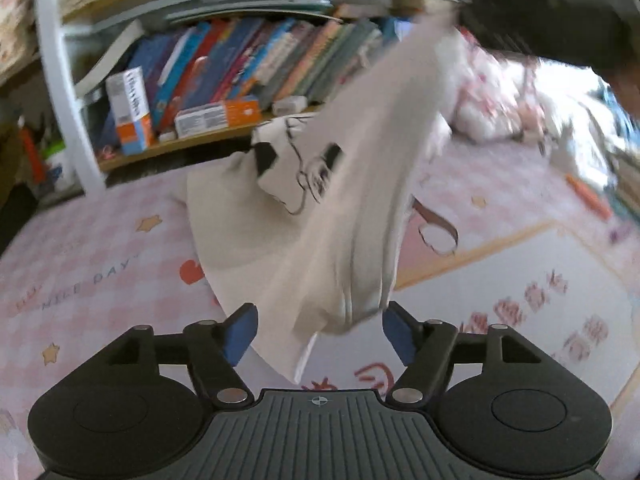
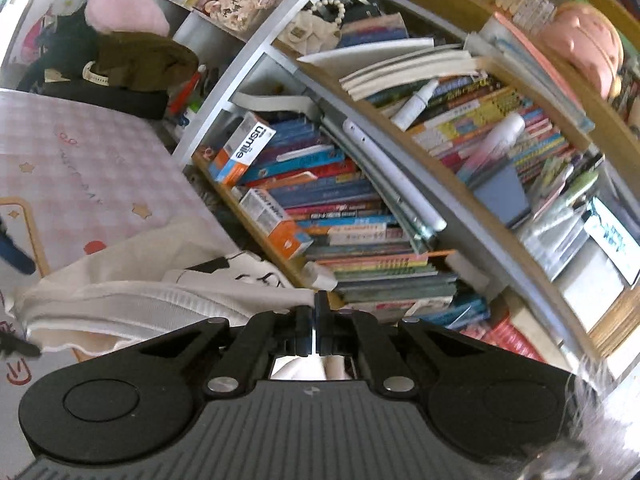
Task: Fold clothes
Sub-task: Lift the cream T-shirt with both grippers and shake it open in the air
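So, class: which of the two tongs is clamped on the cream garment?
The right tongs: jaws pinched shut on the cream garment. The left tongs gape open.

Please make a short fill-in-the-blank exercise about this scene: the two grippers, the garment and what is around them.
1. The left gripper has its jaws ____.
2. The right gripper is shut on the cream ____.
3. The bed sheet has a ____ check pattern.
4. Behind the bed, the shelf is full of ____.

Missing words: open; garment; pink; books
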